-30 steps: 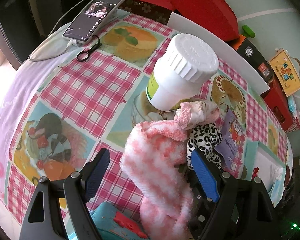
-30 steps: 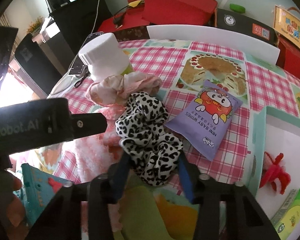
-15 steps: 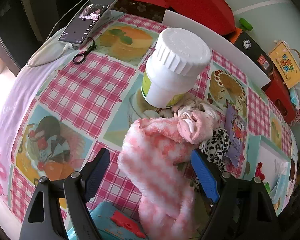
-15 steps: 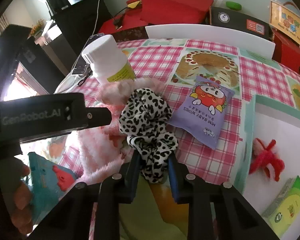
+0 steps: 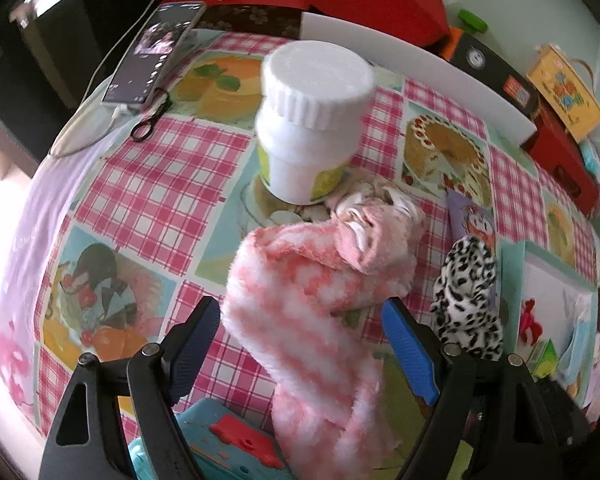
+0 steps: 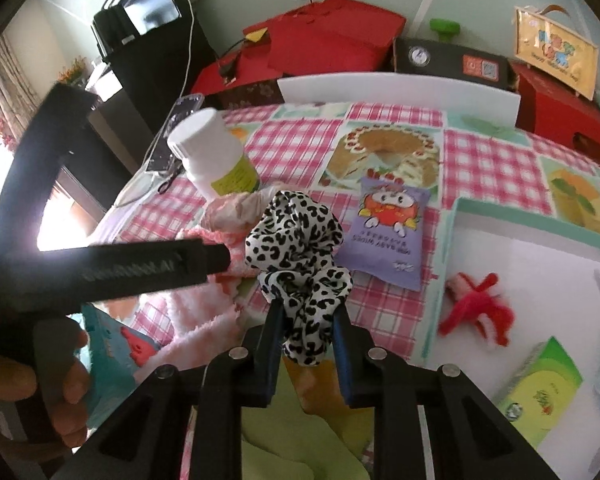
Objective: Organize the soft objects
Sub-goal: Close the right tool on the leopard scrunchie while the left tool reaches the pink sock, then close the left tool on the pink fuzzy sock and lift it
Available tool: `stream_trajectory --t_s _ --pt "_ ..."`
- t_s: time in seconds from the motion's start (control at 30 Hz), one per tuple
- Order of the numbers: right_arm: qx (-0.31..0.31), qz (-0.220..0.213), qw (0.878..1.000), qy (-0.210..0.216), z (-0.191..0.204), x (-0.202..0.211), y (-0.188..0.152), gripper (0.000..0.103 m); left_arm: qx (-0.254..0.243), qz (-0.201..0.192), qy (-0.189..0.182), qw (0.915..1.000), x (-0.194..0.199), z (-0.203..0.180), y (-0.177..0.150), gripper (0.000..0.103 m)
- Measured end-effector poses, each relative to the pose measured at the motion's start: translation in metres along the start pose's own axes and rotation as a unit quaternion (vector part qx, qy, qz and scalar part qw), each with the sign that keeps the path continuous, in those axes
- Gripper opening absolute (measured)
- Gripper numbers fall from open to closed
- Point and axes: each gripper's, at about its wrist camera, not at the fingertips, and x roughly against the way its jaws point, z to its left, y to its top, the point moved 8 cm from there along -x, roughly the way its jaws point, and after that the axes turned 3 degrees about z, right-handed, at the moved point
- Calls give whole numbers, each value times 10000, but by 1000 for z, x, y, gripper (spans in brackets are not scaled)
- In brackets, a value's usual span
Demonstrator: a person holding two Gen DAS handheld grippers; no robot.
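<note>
Between the right gripper (image 6: pixel 306 312) fingers: a black-and-white leopard-print fabric scrunchie (image 6: pixel 298 258), clamped and lifted off the pink checked tablecloth (image 6: pixel 488 160).
The left gripper (image 5: pixel 302 344) hovers low, jaws spread wide around a fluffy pink-and-white striped sock (image 5: pixel 300 312); a white plastic jar (image 5: pixel 312 120) stands beyond its tips.

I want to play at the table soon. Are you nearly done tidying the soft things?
Not yet. One red fuzzy toy already lies in the white tray. The right gripper is pinching the leopard scrunchie. The left gripper is open around the pink fluffy sock, not gripping it. The sock and a pale pink scrunchie remain.
</note>
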Motion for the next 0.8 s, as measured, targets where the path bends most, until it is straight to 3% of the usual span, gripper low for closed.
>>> stream_trajectory --t_s 0.1,0.23,0.8 --pt "-32 -75 10000 -20 -5 7 0 25 -169 97 99 9998 -4 -5 -4 71" --pt "-106 -187 9998 -3 -10 14 4 25 -379 208 388 9983 -11 -8 -8 68" --pt "-349 -159 9993 31 -23 15 3 25 -850 182 801 9930 -22 -31 -15 26"
